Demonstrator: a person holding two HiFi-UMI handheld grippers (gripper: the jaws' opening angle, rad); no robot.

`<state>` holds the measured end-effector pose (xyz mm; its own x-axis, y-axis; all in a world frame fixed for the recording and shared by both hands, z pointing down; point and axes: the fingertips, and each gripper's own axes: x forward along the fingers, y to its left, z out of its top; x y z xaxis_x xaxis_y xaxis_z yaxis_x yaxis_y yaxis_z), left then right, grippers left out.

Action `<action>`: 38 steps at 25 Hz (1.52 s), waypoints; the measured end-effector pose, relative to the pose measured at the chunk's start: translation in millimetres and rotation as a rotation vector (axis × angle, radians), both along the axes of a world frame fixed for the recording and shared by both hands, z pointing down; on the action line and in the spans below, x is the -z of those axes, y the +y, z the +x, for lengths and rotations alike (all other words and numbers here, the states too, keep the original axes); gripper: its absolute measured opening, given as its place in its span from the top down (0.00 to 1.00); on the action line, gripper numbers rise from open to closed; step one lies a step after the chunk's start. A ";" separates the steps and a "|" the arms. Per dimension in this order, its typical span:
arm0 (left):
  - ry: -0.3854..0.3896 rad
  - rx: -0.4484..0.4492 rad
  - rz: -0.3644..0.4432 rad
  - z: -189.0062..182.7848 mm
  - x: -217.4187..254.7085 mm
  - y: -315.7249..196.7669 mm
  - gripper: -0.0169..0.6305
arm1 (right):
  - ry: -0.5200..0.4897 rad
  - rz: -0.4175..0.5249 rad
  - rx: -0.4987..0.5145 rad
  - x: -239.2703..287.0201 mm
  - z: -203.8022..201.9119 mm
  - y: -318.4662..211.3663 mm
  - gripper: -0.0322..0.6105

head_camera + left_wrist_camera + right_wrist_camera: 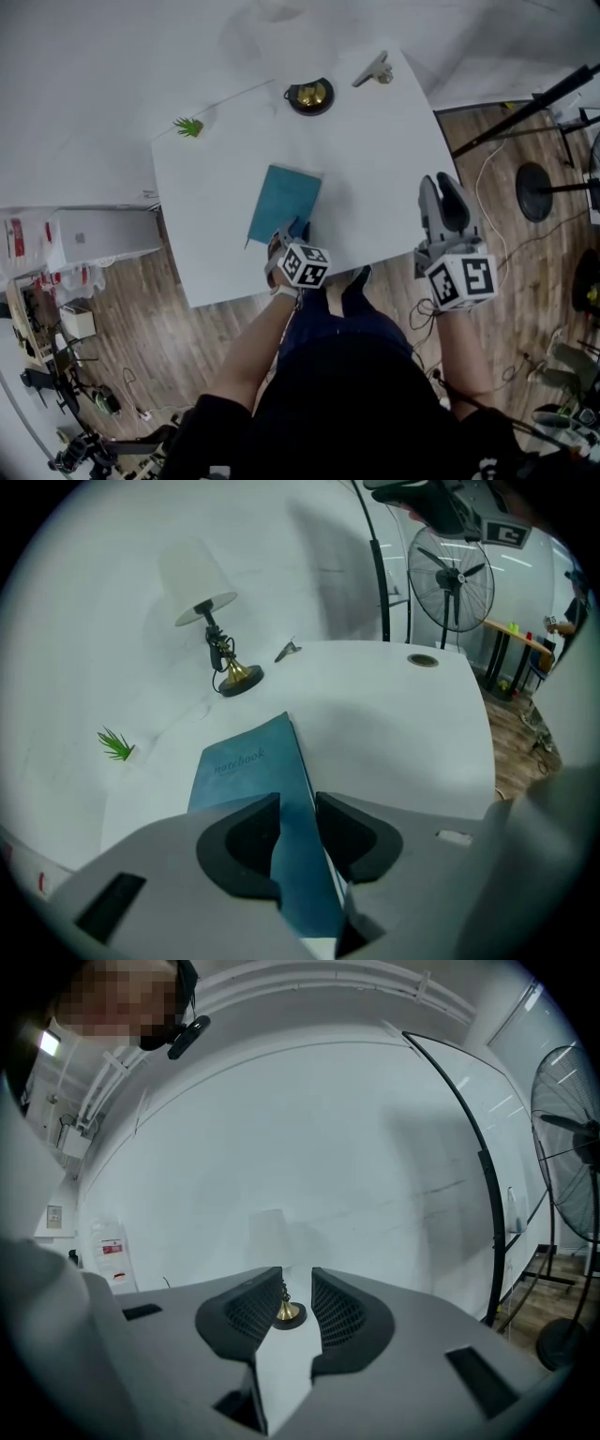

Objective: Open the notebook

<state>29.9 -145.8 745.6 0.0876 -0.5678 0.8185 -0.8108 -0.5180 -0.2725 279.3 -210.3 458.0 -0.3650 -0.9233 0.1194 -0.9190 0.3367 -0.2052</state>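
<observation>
**Q:** Where's the notebook (285, 202)?

**A:** Centre of the head view, flat on the white table (384, 178), angled a bit, printed cover up. It looks closed, or barely cracked. In the left gripper view a sliver of white pages (323, 946) shows at the bottom edge.

**Q:** What's the left claw doing?

**A:** My left gripper (298, 803) is on the notebook's near corner, lower centre of the head view, tilted down at it. The jaws are narrow, with the teal cover running between them. As far as I can see both pads touch it, so I call it a pinch on the cover edge. I think I picked that corner because it's the free side. From there the cover can swing up and over.

**Q:** And the right?

**A:** My right gripper (297, 1279) hangs over the table's right edge in the head view, pointing about level. Its jaws are partly apart and empty. The lamp (309, 95) seen between them is far off across the table. I judge it's parked clear of the cover's swing, and it's free to pin the notebook if it slides.

**Q:** Any containers?

**A:** No box, tray or cup that I can see. The loose things are the lamp at top centre, a small metal clip (373, 70) near the top right corner, and a green sprig (188, 126) at upper left. All are well apart from the notebook.

**Q:** What's the risk?

**A:** My guess is the pinch catches pages along with the cover.
</observation>
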 end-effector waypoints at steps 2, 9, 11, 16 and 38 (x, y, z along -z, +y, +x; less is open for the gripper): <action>0.032 0.015 -0.011 -0.3 3.1 0.7 0.82 | 0.000 0.012 0.009 4.0 -5.1 0.6 0.81; 0.041 -0.014 0.003 -0.6 23.8 2.0 0.90 | -0.002 0.026 0.041 13.5 -19.3 2.5 0.81; 0.041 -0.019 0.011 -3.3 32.1 0.3 0.93 | -0.003 0.028 0.049 14.7 -22.9 2.7 0.81; 0.094 -0.008 0.021 -12.6 54.8 -4.0 0.95 | -0.006 0.033 0.068 17.9 -34.4 3.1 0.81; 0.387 0.089 0.118 -140.6 143.2 -41.1 0.96 | -0.012 0.048 0.103 48.5 -93.6 -4.3 0.83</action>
<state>-110.7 -186.9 602.4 0.3228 -0.6751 0.6634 -0.9052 -0.4250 0.0081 185.7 -214.7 409.6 -0.4590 -0.8856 0.0713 -0.8768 0.4385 -0.1972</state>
